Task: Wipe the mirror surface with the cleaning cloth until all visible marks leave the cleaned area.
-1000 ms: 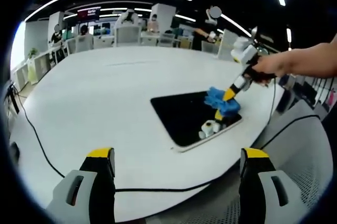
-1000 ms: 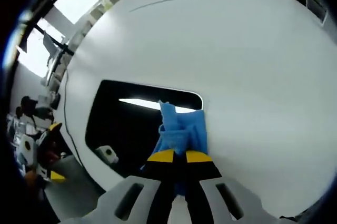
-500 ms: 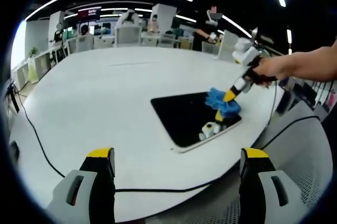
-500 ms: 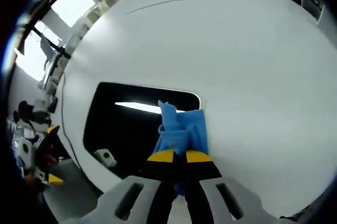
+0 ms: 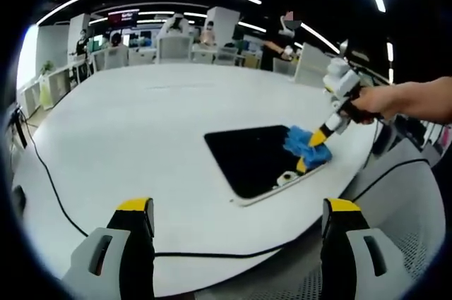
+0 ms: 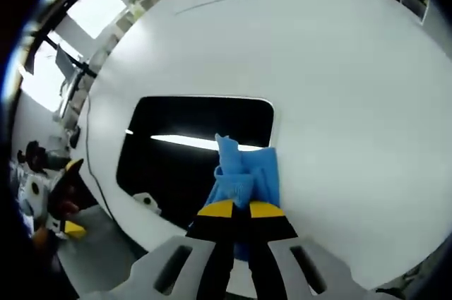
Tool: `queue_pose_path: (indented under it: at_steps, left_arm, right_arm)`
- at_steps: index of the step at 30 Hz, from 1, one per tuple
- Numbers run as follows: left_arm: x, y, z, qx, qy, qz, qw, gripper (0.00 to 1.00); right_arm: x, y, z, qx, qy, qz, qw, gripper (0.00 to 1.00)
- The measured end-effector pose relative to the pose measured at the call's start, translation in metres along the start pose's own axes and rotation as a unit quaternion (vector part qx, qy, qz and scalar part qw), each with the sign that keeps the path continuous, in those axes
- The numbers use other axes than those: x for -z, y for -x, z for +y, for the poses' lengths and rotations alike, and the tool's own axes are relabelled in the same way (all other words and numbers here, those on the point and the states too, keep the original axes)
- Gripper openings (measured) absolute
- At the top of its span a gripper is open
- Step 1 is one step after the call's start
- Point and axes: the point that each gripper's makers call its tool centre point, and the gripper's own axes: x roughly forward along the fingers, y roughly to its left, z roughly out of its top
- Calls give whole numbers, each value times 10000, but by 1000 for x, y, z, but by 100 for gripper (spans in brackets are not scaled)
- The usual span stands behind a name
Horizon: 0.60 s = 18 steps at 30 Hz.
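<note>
Your left gripper (image 5: pixel 236 222) hangs off the near edge of the round white table (image 5: pixel 127 130), jaws wide apart. The dark rectangular mirror with rounded corners (image 5: pixel 251 159) lies flat by the table's right edge, reflecting a ceiling light. Your right gripper (image 6: pixel 236 210) is clamped on the crumpled blue cleaning cloth (image 6: pixel 244 176), which has slid from the mirror's middle to its right edge since a second ago.
</note>
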Motion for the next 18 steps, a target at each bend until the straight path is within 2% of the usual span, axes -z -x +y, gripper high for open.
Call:
queue_pose_path:
  at_steps: [4,7,18]
  left_arm:
    - [0,0,0,-5,36,-10,10000,99]
    - [-1,1,1,-14,77,-45,10000,99]
    - [-2,0,0,2,56,-52,10000,99]
  right_arm:
    - [9,3,1,4,30,12,10000,0]
    - [15,4,3,-69,-159,37,9998,0]
    - [15,4,5,24,-221,9,9998,0]
